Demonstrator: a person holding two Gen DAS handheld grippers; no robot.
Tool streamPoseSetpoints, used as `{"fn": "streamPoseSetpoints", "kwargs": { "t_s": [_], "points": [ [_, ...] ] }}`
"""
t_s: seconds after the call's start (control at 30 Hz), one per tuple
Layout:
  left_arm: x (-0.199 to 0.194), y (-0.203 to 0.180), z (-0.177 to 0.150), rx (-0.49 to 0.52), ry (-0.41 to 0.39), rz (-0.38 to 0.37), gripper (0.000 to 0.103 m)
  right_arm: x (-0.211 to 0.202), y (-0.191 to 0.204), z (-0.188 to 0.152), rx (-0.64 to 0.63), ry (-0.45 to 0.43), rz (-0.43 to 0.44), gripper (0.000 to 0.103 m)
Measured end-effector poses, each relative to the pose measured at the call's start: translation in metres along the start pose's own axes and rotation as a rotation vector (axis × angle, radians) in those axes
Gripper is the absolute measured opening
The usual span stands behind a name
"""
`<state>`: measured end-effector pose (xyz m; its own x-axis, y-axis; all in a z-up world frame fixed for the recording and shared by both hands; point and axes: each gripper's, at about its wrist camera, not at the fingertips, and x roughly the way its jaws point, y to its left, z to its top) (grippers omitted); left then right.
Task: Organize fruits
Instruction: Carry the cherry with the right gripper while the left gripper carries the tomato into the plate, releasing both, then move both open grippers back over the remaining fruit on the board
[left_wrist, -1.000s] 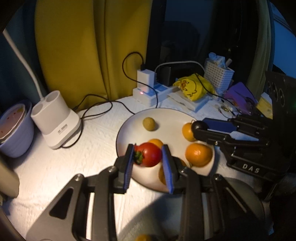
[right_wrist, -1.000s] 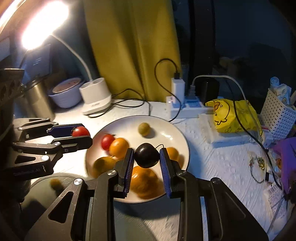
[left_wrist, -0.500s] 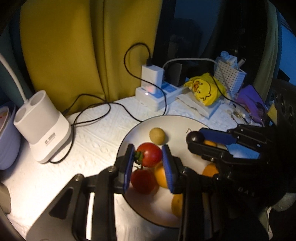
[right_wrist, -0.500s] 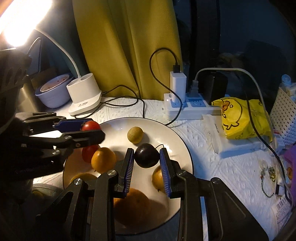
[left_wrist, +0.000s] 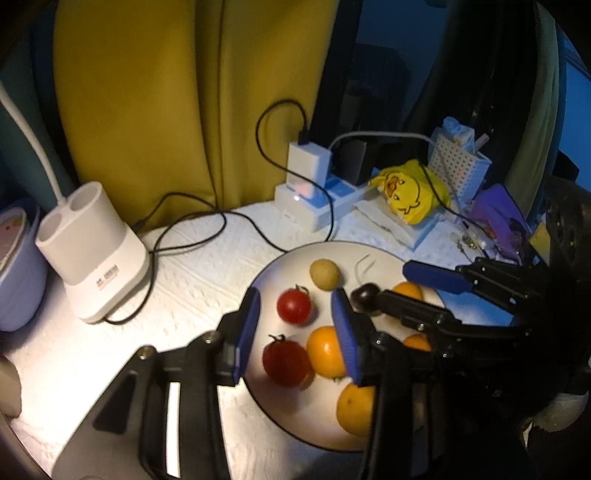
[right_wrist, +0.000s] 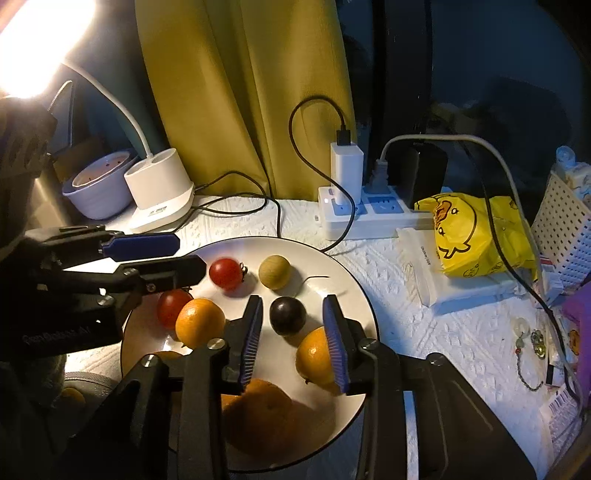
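A white plate (left_wrist: 273, 266) (right_wrist: 362, 295) holds several fruits. My left gripper (left_wrist: 295, 306) (right_wrist: 190, 254) hovers over its left part with jaws opening. A small red tomato (left_wrist: 294, 305) (right_wrist: 226, 273) lies on the plate between them, and the pads stand clear of it. My right gripper (right_wrist: 291, 306) (left_wrist: 384, 282) is opening too, with a dark round fruit (right_wrist: 287, 315) (left_wrist: 365, 293) resting free between its pads. Also on the plate are a second tomato (left_wrist: 286, 363) (right_wrist: 171, 306), a beige ball (left_wrist: 324, 273) (right_wrist: 274, 271) and oranges (left_wrist: 325, 350) (right_wrist: 314, 354).
A white lamp base (left_wrist: 92, 254) and a lavender bowl (right_wrist: 96, 192) stand left of the plate. Behind it are a power strip with charger (right_wrist: 347, 214), trailing cables, a yellow duck bag (right_wrist: 472, 236) and a perforated white basket (right_wrist: 565, 229). A yellow curtain hangs at the back.
Both grippers moved farther over the plate, then their jaws spread. The left let go of the red tomato and the right let go of the dark fruit; both now lie on the plate.
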<state>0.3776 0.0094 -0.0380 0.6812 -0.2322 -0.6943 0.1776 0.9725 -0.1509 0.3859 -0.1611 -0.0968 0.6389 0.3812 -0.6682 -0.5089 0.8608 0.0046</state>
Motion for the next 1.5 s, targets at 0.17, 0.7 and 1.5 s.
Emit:
{"fn": "streamPoseSetpoints", "kwargs": {
  "t_s": [0.17, 0.7, 1.5],
  "points": [
    [-0.017, -0.002, -0.002, -0.006, -0.018, 0.005, 0.041, -0.012, 0.004, -0.001, -0.001, -0.015, -0.003, 0.041],
    [-0.076, -0.007, -0.024, -0.029, -0.067, 0.021, 0.041, -0.059, 0.038, -0.009, -0.016, -0.056, 0.036, 0.041],
    [-0.135, 0.005, -0.087, -0.096, -0.080, 0.051, 0.041, -0.093, 0.097, -0.055, -0.075, 0.012, 0.138, 0.047]
  ]
}}
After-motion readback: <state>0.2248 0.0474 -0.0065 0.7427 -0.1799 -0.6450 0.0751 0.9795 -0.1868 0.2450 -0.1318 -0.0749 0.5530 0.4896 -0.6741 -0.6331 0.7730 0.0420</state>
